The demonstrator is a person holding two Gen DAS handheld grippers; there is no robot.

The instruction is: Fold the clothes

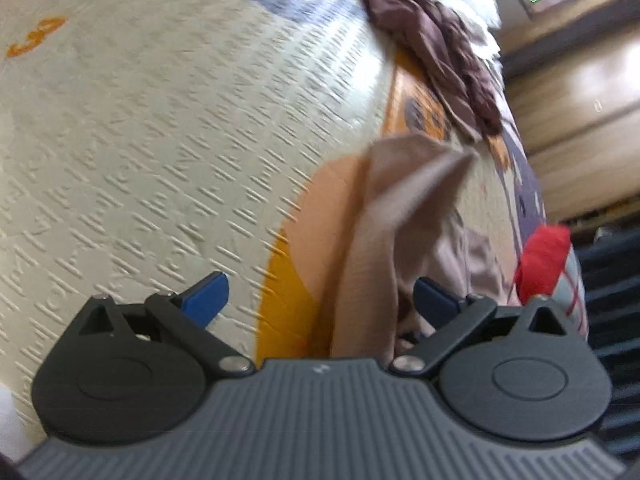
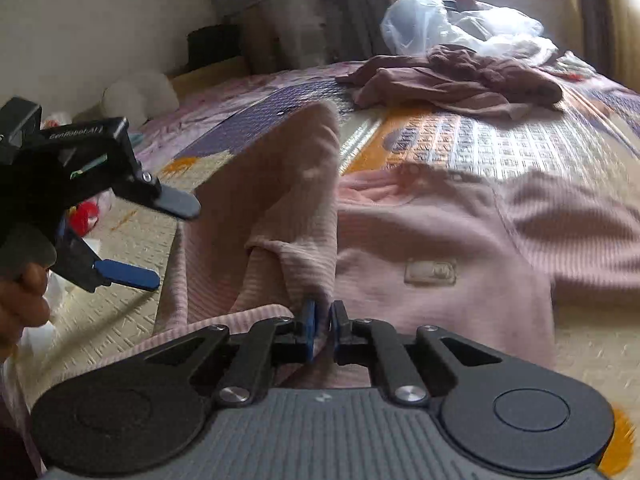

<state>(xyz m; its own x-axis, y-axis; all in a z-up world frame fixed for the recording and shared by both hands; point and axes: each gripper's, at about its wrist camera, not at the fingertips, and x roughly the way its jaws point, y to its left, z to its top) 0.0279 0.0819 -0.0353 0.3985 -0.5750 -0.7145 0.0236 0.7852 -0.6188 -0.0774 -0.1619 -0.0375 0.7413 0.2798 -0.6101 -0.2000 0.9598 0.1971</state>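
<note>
A pink ribbed sweater [image 2: 440,248] lies spread on the patterned bed cover [image 2: 500,148]. My right gripper [image 2: 322,330] is shut on a lifted fold of the pink sweater, which rises as a raised sleeve [image 2: 288,184]. My left gripper [image 1: 320,300] is open, with the hanging pink cloth [image 1: 384,240] between its blue fingers [image 1: 208,296], not pinched. The left gripper also shows in the right wrist view [image 2: 168,240], open, left of the raised sleeve.
A crumpled mauve garment [image 2: 460,80] lies farther up the bed, with a clear plastic bag [image 2: 440,24] behind it by the window. A red object [image 1: 544,260] sits near the bed's edge. A wooden cabinet [image 1: 580,120] stands beside the bed.
</note>
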